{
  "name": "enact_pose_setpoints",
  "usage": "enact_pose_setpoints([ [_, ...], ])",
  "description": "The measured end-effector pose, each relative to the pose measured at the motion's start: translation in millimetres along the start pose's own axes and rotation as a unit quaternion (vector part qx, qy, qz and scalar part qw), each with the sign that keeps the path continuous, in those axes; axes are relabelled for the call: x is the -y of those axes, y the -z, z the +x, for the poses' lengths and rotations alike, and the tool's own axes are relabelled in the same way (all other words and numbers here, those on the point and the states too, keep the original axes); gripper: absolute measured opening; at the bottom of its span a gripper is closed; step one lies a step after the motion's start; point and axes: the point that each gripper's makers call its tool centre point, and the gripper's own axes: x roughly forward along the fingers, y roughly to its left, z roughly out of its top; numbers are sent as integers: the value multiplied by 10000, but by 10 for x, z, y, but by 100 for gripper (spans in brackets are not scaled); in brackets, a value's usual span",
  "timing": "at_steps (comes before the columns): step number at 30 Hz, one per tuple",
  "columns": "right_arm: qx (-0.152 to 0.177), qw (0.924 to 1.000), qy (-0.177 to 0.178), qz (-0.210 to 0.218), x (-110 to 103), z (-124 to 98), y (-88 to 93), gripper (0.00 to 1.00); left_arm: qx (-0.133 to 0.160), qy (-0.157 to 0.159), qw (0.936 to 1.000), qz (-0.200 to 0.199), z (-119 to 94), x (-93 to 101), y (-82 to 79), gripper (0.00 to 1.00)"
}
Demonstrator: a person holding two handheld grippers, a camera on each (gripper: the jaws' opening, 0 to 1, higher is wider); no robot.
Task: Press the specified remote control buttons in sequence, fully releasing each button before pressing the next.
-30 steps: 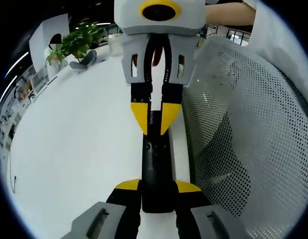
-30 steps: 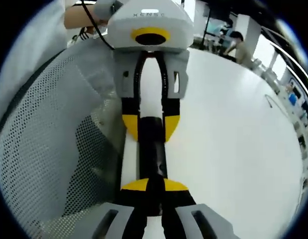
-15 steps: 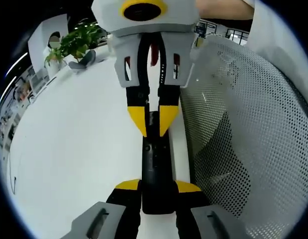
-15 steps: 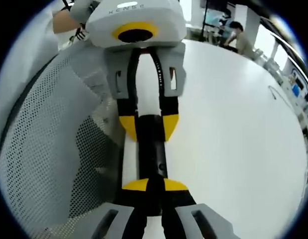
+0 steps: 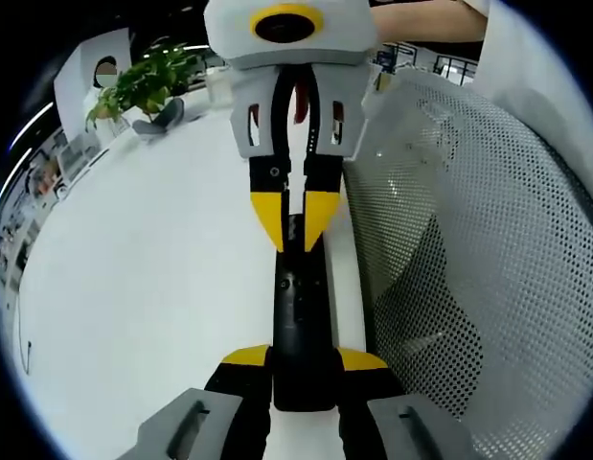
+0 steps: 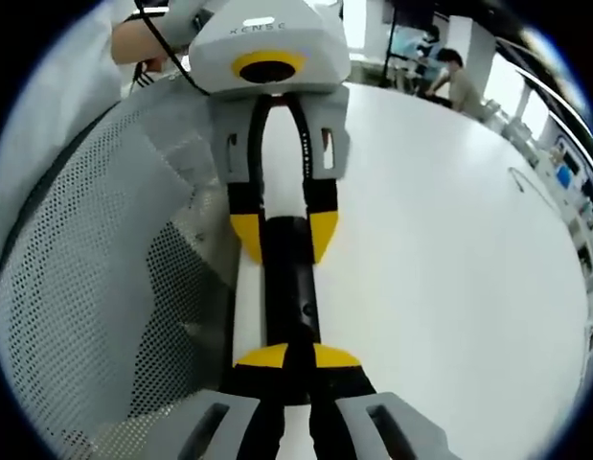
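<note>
A slim black remote control (image 5: 298,316) stretches between the two grippers above the white table's edge. My left gripper (image 5: 304,359) is shut on its near end, one yellow-tipped jaw on each side. In the right gripper view the left gripper (image 6: 284,238) comes down from the top, clamped on the remote (image 6: 294,297). My right gripper (image 6: 298,356) is shut, its yellow tips close together over the remote's other end. In the left gripper view the right gripper (image 5: 294,225) points its narrow tips down at the remote's button face. Whether they touch a button is hidden.
The white table (image 5: 152,259) spreads to one side. A white mesh chair back (image 5: 468,249) stands close on the other side, also seen as mesh (image 6: 95,268). A potted plant (image 5: 148,81) stands at the far end. A person (image 6: 454,81) sits far off.
The right gripper has shifted a little sideways over the remote and back, and its tips look slightly closer together. The left gripper keeps its hold; the remote has not moved.
</note>
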Motion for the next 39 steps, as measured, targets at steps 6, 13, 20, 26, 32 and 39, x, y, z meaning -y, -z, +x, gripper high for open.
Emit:
enact_pose_setpoints([
  [6,89,9997,-67,234,-10,-7,-12,6,18,-5,10000,-6,-1,0,1,24],
  [13,68,9998,23,208,-28,2,-17,6,16,1,10000,-7,-1,1,2,24],
  [20,-261,9991,330,36,-45,31,-2,6,-9,-9,10000,-12,-1,0,0,24],
  [26,27,9998,138,171,-31,15,6,6,-41,-7,10000,-10,0,-5,-1,24],
  [32,316,9992,234,99,-41,3,4,6,-18,-17,10000,-22,-2,-3,-2,24],
  [39,276,9993,254,6,-55,-19,36,4,-20,-15,10000,-21,-2,-4,-2,24],
])
